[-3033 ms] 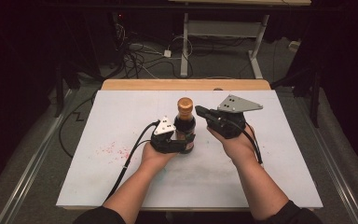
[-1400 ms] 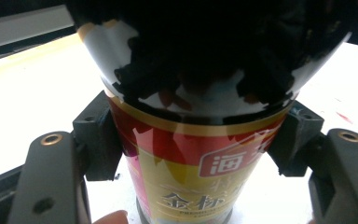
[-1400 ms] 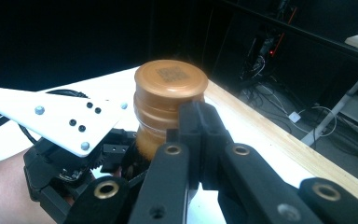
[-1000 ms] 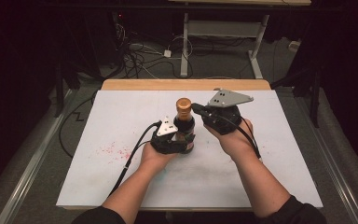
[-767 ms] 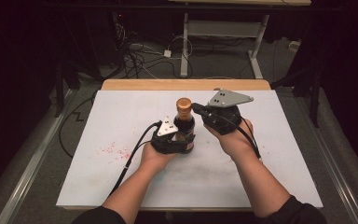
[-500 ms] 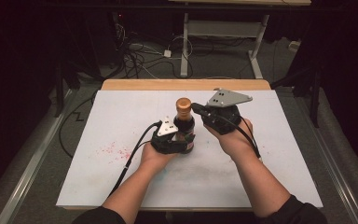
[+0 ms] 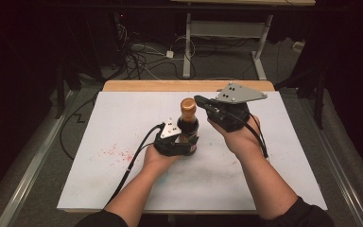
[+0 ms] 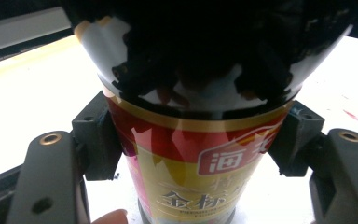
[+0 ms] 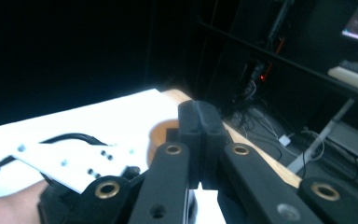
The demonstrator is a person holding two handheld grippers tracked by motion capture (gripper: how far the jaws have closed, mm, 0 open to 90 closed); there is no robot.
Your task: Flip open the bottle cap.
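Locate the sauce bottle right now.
In the high view the sauce bottle stands upright near the middle of the white table, clamped low on its body by the left gripper, with the shut right gripper just right of its cap.

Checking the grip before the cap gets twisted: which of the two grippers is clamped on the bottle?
The left gripper: its pads press the bottle on both sides of the label. The right gripper is shut on nothing, its tip beside the bottle's cap.
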